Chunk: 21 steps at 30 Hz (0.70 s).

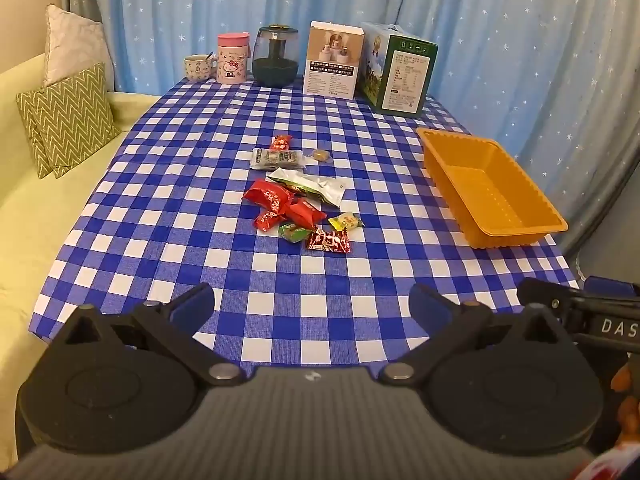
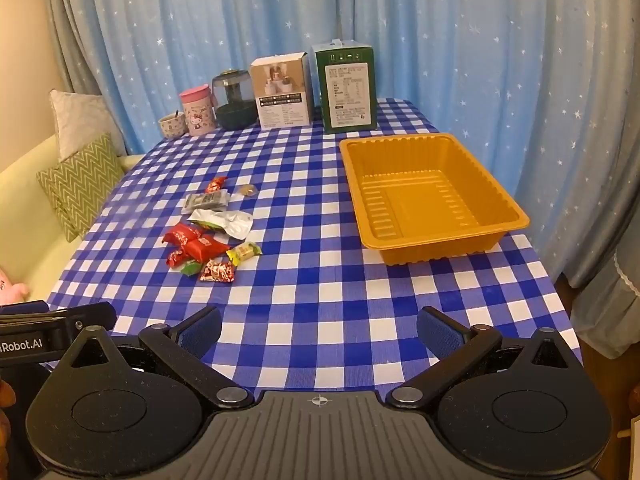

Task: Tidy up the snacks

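Observation:
A pile of wrapped snacks (image 1: 298, 200) lies mid-table on the blue-and-white checked cloth: red packets, a silver pouch (image 1: 310, 184), a yellow candy (image 1: 346, 222) and a green one. It also shows in the right wrist view (image 2: 206, 236). An empty orange plastic tray (image 1: 490, 188) stands to the right of the pile, and shows in the right wrist view (image 2: 430, 196). My left gripper (image 1: 312, 306) is open and empty above the near table edge. My right gripper (image 2: 320, 332) is open and empty, also near the front edge.
Along the far edge stand a mug (image 1: 198, 67), a pink Hello Kitty jar (image 1: 232, 58), a dark humidifier (image 1: 276, 56), a white box (image 1: 332, 60) and a green box (image 1: 396, 70). A sofa with cushions (image 1: 68, 120) lies left. Starred curtains hang behind.

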{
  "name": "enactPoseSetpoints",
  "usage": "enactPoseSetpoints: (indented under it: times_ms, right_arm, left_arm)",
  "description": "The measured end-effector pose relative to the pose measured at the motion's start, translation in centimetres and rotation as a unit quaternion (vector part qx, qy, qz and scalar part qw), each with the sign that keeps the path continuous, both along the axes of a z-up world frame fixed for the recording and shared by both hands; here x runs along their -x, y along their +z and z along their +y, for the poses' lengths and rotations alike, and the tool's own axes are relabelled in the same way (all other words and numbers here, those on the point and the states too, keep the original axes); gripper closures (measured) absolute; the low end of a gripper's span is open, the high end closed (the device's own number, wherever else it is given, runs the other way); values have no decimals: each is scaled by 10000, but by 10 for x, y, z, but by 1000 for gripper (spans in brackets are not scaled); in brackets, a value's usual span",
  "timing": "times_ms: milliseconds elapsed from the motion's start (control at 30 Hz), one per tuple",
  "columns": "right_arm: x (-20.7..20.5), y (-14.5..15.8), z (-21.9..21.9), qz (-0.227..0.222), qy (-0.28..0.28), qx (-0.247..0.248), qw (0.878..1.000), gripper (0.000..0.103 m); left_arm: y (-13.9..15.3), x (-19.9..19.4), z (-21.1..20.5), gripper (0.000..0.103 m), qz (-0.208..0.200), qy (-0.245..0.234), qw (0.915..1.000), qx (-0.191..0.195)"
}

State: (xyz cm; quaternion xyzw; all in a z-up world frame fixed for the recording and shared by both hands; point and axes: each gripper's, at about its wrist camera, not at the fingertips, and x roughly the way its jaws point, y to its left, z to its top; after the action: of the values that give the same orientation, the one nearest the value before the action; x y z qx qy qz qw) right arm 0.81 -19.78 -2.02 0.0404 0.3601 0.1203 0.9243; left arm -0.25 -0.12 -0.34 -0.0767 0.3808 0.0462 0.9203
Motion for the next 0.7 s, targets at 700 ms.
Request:
enactPoseSetpoints:
  times_ms: [700]
  right_arm:
    - [-2, 2, -1, 36, -39, 37, 10000, 0]
  left_arm:
    - [-1, -2, -2, 0, -12, -56, 10000, -29]
